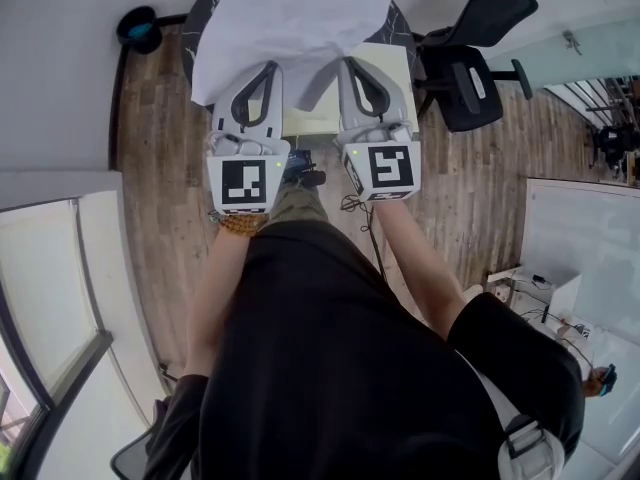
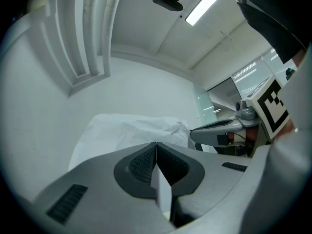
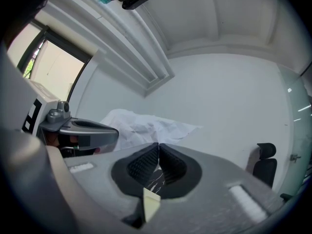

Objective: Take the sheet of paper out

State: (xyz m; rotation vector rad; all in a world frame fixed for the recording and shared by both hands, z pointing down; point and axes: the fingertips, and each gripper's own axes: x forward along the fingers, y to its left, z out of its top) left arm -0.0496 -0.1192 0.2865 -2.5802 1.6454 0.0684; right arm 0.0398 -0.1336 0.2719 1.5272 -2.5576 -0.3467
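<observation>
A large, creased white sheet of paper [image 1: 290, 18] is held up in front of me, above a cream folder or box [image 1: 396, 76] on a round dark table [image 1: 199, 10]. My left gripper [image 1: 268, 68] is shut on the sheet's lower left edge. My right gripper [image 1: 350, 65] is shut on its lower right edge. In the left gripper view the sheet [image 2: 129, 130] rises beyond the closed left gripper [image 2: 156, 146], with its edge pinched between the pads. The right gripper view shows the sheet [image 3: 146, 125] past the closed right gripper [image 3: 158, 147].
A black office chair [image 1: 472, 60] stands right of the table. A dark round object [image 1: 140, 28] sits by the wall at the left. Cables [image 1: 355, 208] lie on the wooden floor by my feet. A white panel [image 1: 580, 233] lies at the right.
</observation>
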